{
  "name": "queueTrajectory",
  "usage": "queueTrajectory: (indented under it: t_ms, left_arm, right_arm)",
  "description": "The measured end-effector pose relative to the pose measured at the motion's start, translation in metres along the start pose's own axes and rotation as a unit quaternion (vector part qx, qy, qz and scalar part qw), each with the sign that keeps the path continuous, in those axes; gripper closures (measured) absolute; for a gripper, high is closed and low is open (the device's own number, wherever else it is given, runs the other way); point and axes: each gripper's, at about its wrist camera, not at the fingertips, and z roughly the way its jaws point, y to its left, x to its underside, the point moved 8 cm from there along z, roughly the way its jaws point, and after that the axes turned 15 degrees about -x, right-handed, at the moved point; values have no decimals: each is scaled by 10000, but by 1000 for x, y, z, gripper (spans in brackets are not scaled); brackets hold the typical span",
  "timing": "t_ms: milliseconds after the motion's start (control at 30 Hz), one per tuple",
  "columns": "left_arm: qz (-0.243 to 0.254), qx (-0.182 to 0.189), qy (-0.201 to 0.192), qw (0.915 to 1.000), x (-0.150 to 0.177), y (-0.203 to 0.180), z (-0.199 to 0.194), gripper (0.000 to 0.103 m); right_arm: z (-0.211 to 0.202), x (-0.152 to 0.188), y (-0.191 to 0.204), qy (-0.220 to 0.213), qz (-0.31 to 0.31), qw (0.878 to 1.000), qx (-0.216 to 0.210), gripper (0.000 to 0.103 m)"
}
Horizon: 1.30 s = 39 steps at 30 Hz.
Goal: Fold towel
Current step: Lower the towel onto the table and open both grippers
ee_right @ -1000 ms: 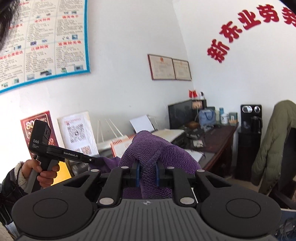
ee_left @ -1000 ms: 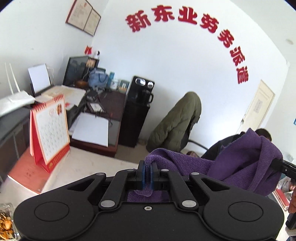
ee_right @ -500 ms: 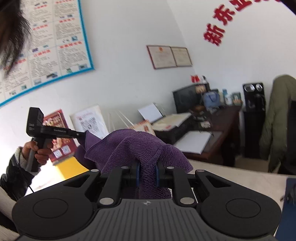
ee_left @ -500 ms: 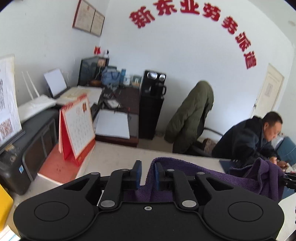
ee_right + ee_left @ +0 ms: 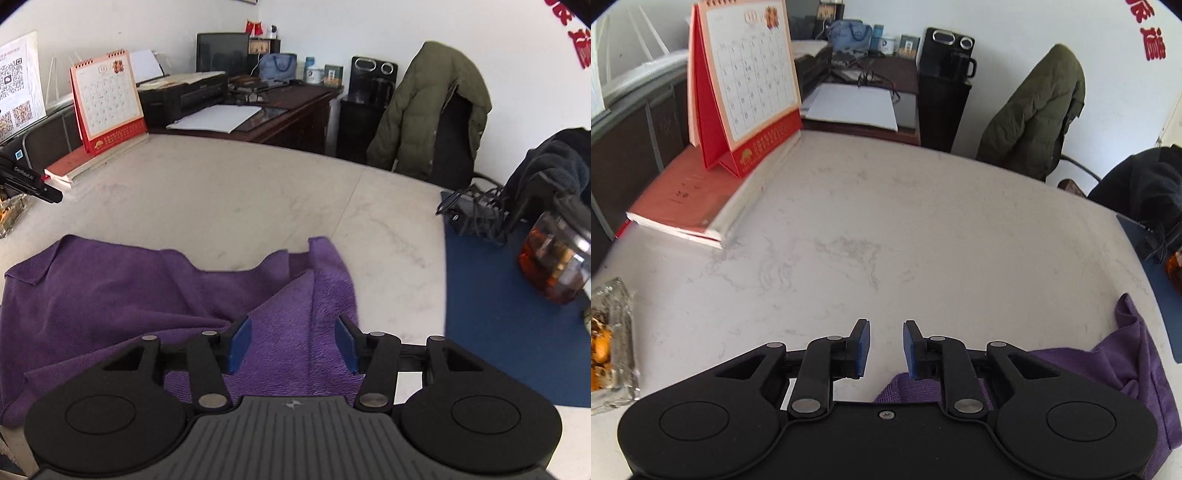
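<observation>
On near edge of pale marble-look table [image 5: 258, 192]: purple terry-cloth towel [image 5: 110, 295] lies rumpled, right corner lapped over. Half second ago both grippers pinched it aloft; now left gripper [image 5: 885, 347] narrowly parted, empty; right gripper [image 5: 293, 345] wide, empty above cloth. Towel released, laid down; judged regrasp due, fold untidy.

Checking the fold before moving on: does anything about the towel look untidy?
Yes. The purple towel lies rumpled on the table: its right part is creased and lapped over, its far edge is uneven.
</observation>
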Motion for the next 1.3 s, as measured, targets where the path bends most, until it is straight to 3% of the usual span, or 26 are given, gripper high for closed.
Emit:
queueTrajectory:
  t_ms: [133,233,433,533,700,967,1133,1233,1300]
  left_arm:
    - [208,-75,-32,9998,13,3,-43,74]
    - [340,259,377,9984,47,-16,-53,73]
    - [456,616,1421,9869,133,-65,-16,73]
    - [425,515,1561,9855,146,-66,4,75]
    - [311,342,1342,9899,123,-54,25,73]
    - [587,-104,896,9942,67,-48,69,72]
    - [797,-303,585,9946,39,-63,95,70]
    - [826,-389,620,9939,35,-64,93,70]
    - [663,-308,523,9960,38,-55,69,70]
  right_arm:
    - [20,23,-3,296,-53,9994,147,47]
    - [34,41,-5,517,-93,9983,256,47]
    - [72,80,-1,1217,-162,9921,253,48]
    - [79,95,-4,1505,-120,9880,316,49]
    - [78,115,-22,1778,128,9825,543,49]
    - [58,131,-27,1698,276,9824,726,49]
    - [54,124,-24,1566,324,9846,710,47]
    - [50,112,-19,1419,328,9873,636,47]
    - [48,105,-15,1321,330,9889,587,47]
